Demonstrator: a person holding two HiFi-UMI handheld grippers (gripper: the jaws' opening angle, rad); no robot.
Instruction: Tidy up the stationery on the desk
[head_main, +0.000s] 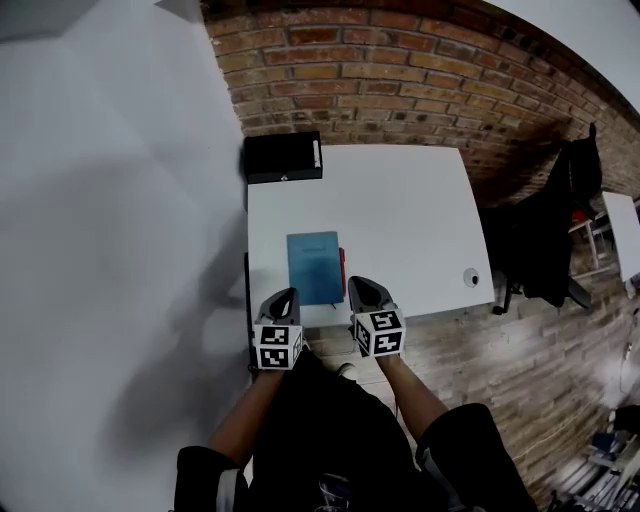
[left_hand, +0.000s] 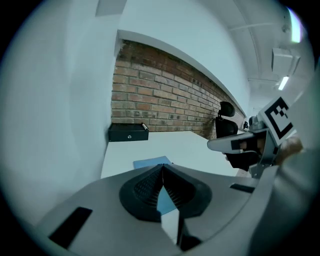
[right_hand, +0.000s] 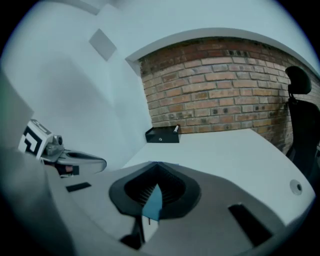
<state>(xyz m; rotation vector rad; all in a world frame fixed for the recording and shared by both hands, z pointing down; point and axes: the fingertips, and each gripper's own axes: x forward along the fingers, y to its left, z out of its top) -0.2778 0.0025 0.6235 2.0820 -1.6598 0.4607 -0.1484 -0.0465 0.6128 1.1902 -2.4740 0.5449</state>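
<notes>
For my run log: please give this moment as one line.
left gripper: shut, empty | right gripper: shut, empty | notebook: flat on desk, over red book | box: far left corner

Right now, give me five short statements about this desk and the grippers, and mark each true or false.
1. The blue notebook lies near the desk's front edge. True.
2. A white pen-like stick rests on the black box. True.
3. The black box stands at the desk's near right corner. False: it is at the far left corner, by the brick wall.
4. The left gripper clamps the notebook. False: its jaws are shut on nothing.
5. The right gripper is shut and empty. True.
</notes>
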